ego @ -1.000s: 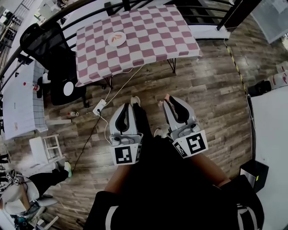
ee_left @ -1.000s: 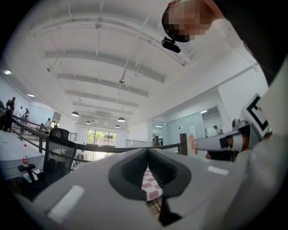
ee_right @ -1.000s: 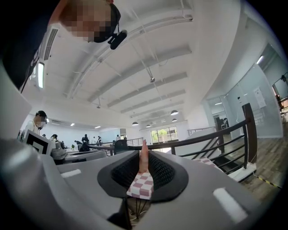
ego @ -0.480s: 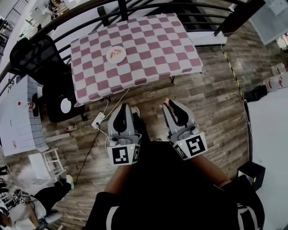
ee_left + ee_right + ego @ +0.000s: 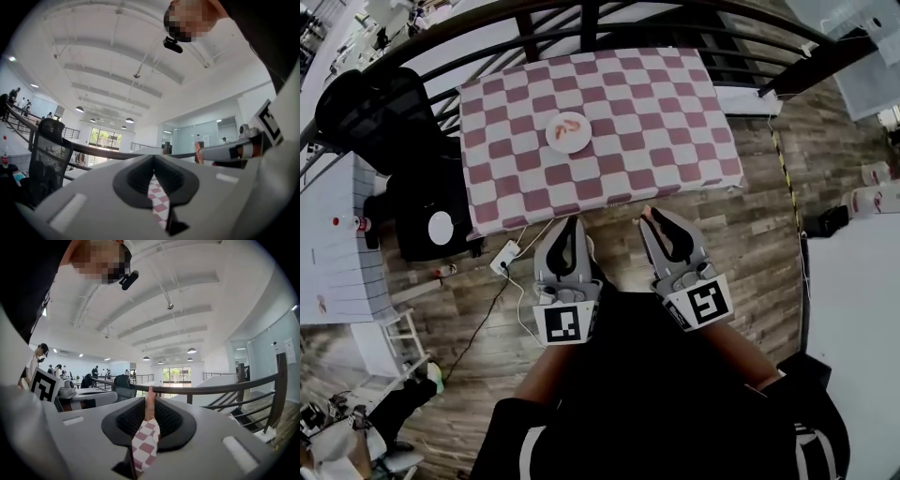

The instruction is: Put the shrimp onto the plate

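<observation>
Right gripper view: tool (image 5: 150, 398) pinches a shrimp (image 5: 149, 409).

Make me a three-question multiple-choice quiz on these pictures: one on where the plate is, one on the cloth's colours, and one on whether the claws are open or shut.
1. Where is the plate?
A. In a sink
B. On the table
C. On a shelf

2. What colours is the cloth?
A. Blue and yellow
B. Plain green
C. Pinkish red and white checks

3. How do the left claw and the right claw stand?
A. Both shut
B. Both wide open
C. Left wide open, right shut

Answers:
1. B, the plate, with the shrimp on it, lies on the covered tabletop.
2. C, the checks show plainly in the head view.
3. A, each gripper view shows its jaws together.
</observation>
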